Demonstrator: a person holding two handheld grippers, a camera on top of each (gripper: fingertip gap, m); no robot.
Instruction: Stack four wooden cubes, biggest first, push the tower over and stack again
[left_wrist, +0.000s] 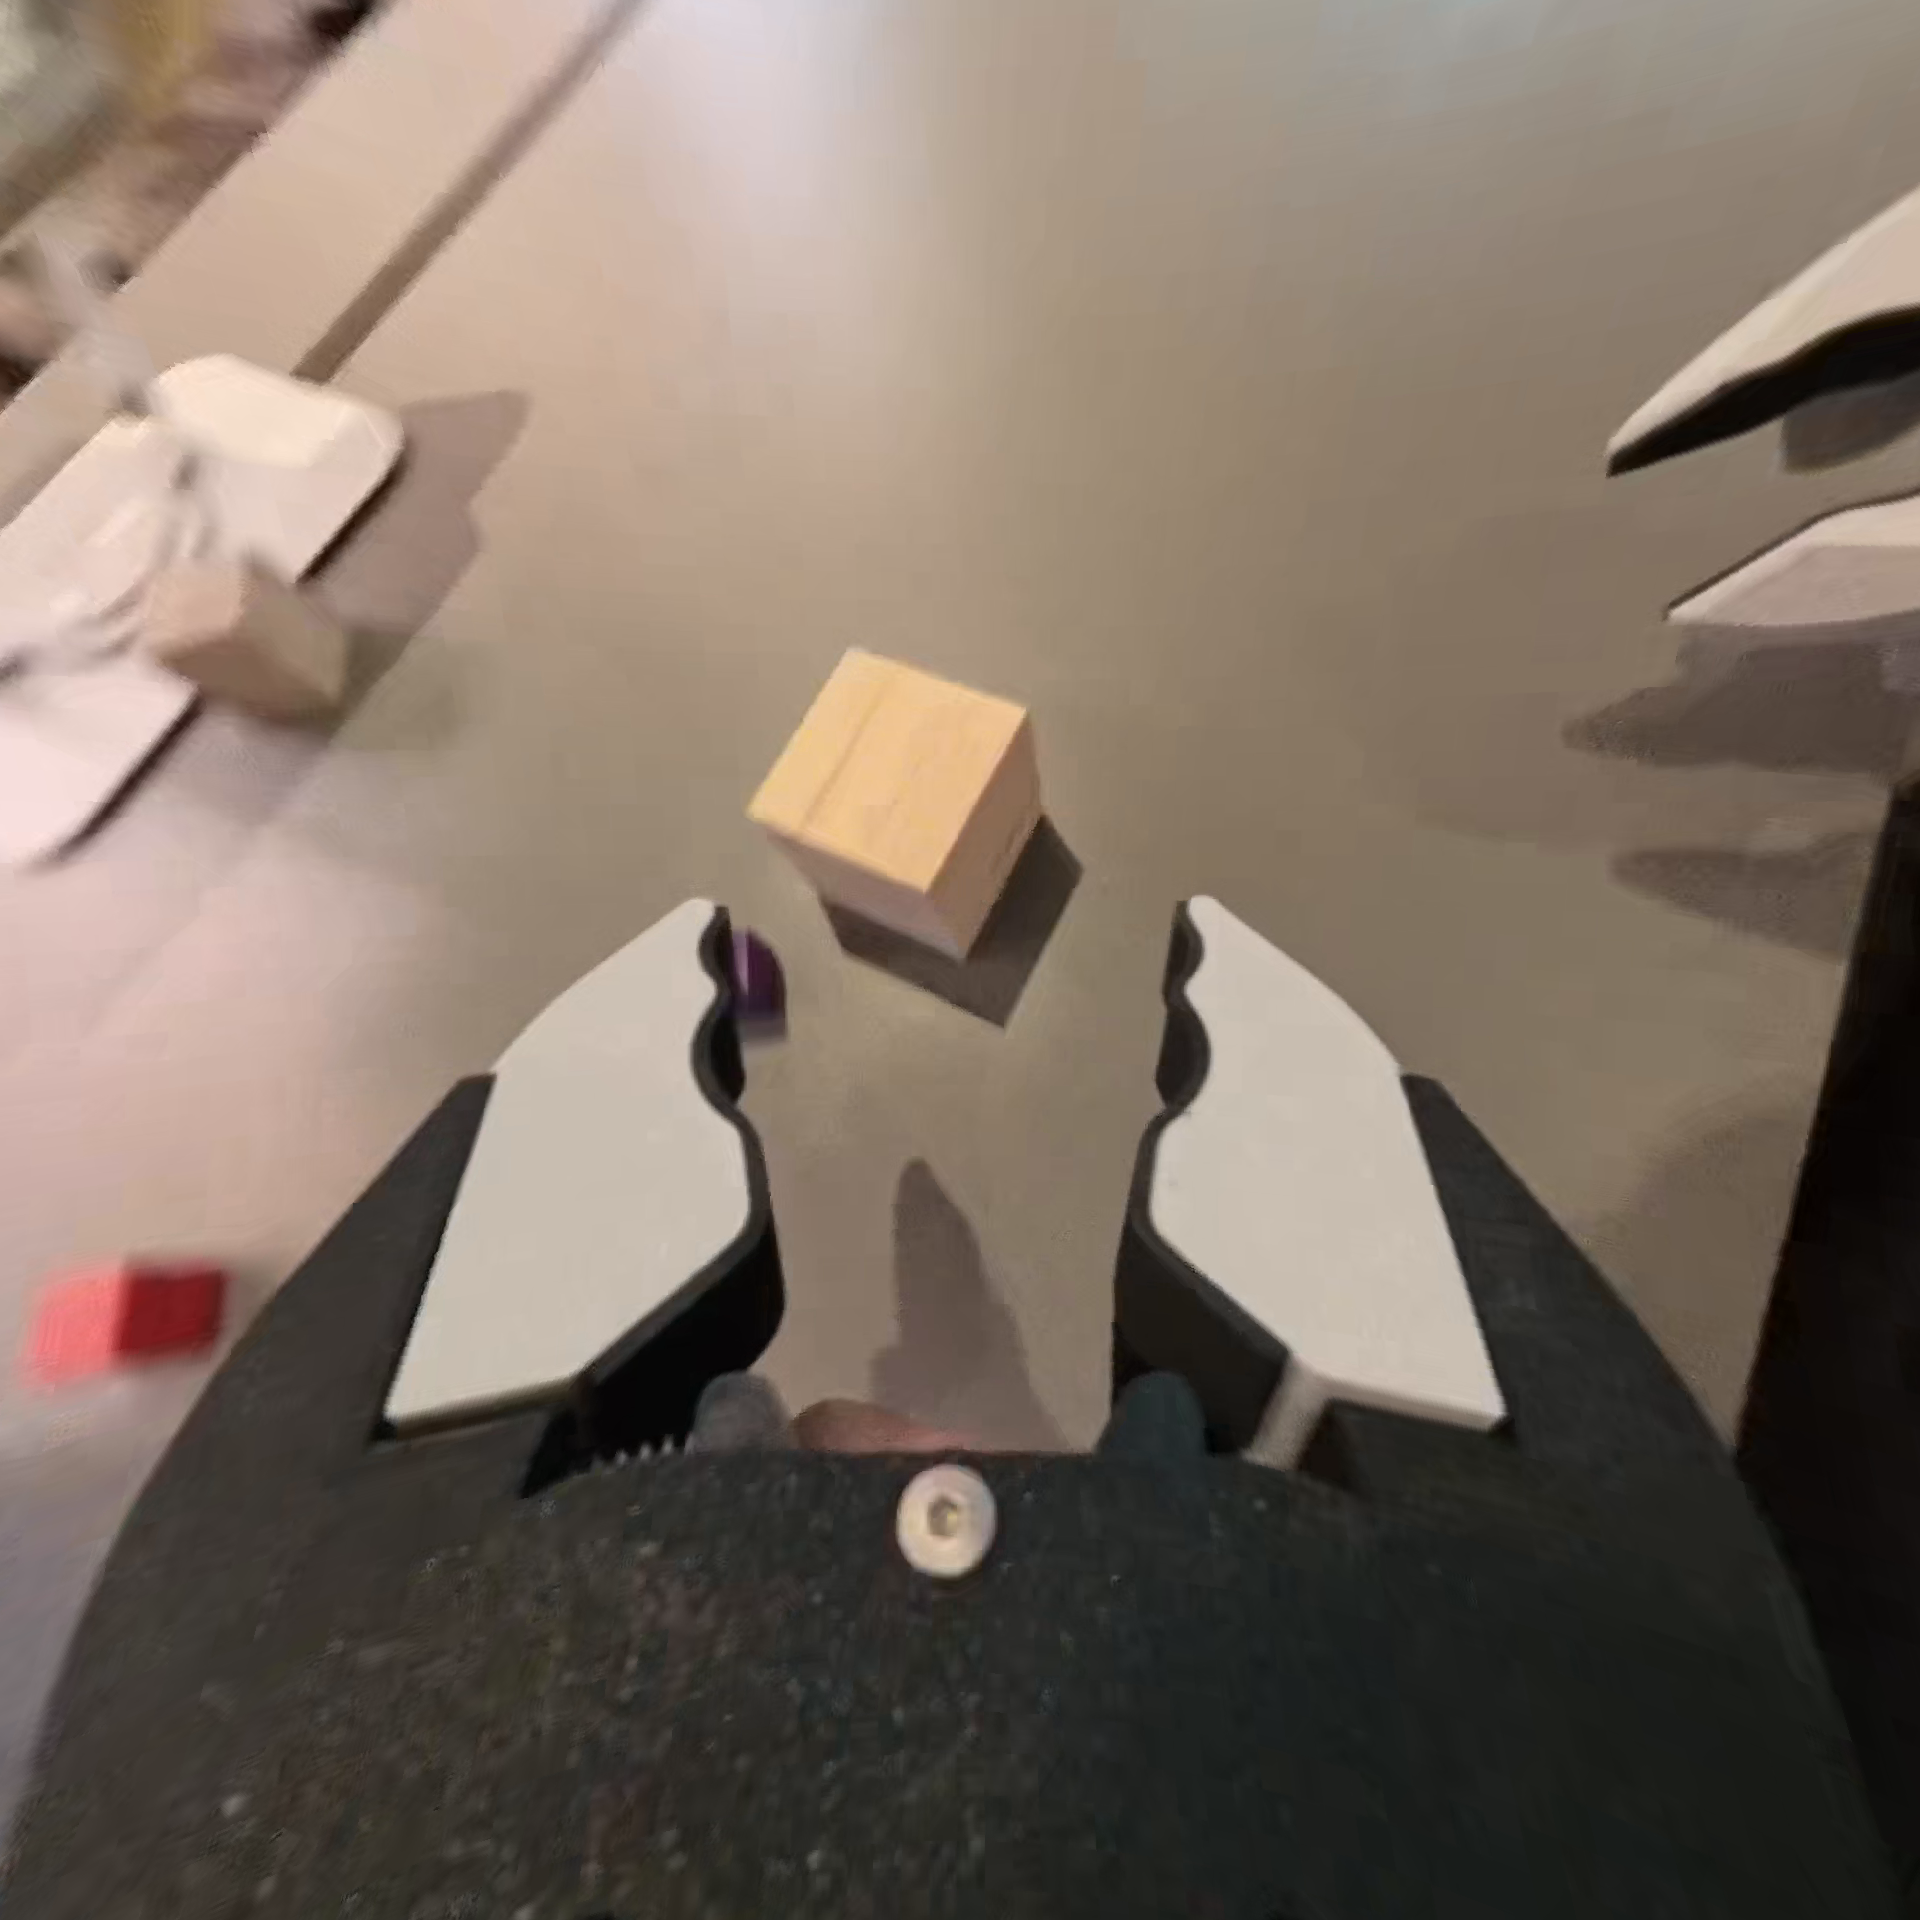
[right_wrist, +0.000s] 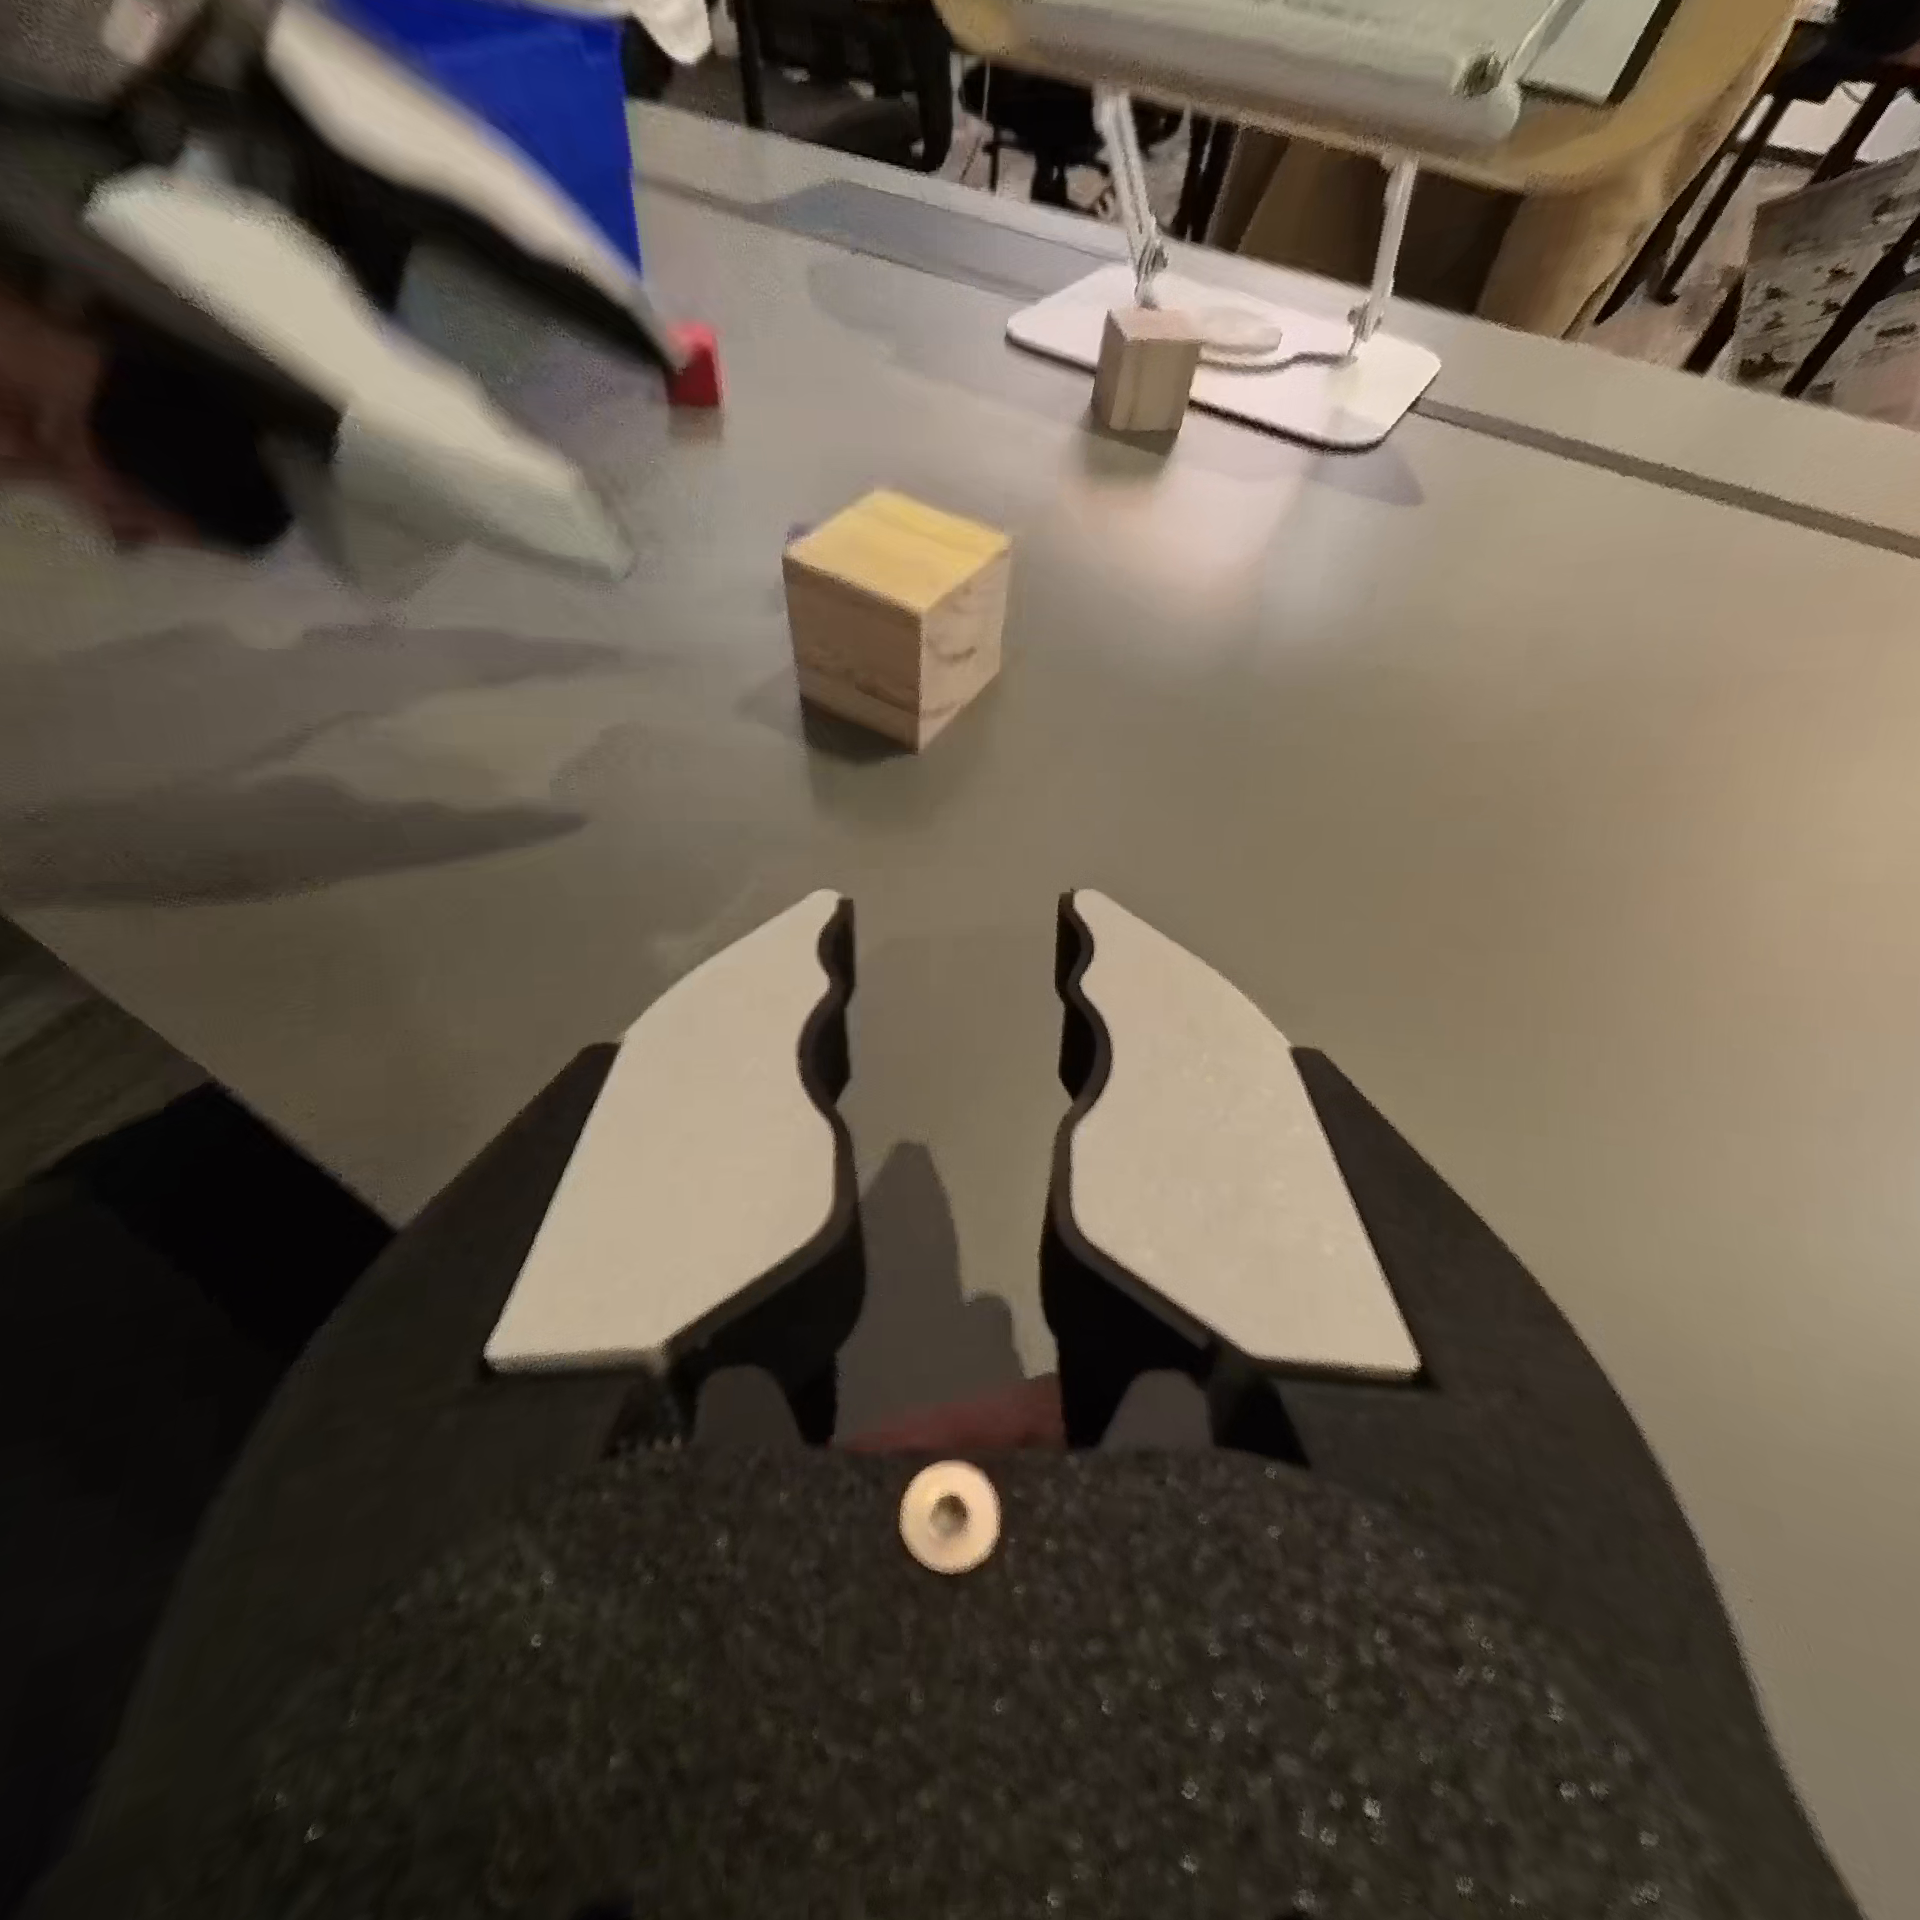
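Observation:
A large pale wooden cube (left_wrist: 902, 795) stands alone on the grey table, also in the right wrist view (right_wrist: 899, 615). My left gripper (left_wrist: 951, 920) is open and empty, just short of this cube and above it. A small purple cube (left_wrist: 756, 982) peeks out by its left finger. A red cube (left_wrist: 130, 1322) lies at the left, also in the right wrist view (right_wrist: 696, 366). A medium wooden cube (left_wrist: 255, 646) stands by a white stand, also in the right wrist view (right_wrist: 1143, 369). My right gripper (right_wrist: 954, 914) is open and empty, well back from the large cube.
A white lamp or monitor stand base (right_wrist: 1340, 379) sits at the table's far edge, also in the left wrist view (left_wrist: 260, 478). A blue object (right_wrist: 540, 125) stands at the back left. Chairs and table legs lie beyond. The table edge runs at the lower left (right_wrist: 208, 1049). To reach the large pale wooden cube (left_wrist: 902, 795) in a straight line is about 5 cm for my left fingers, about 15 cm for my right. It is also in sight in the right wrist view (right_wrist: 867, 558).

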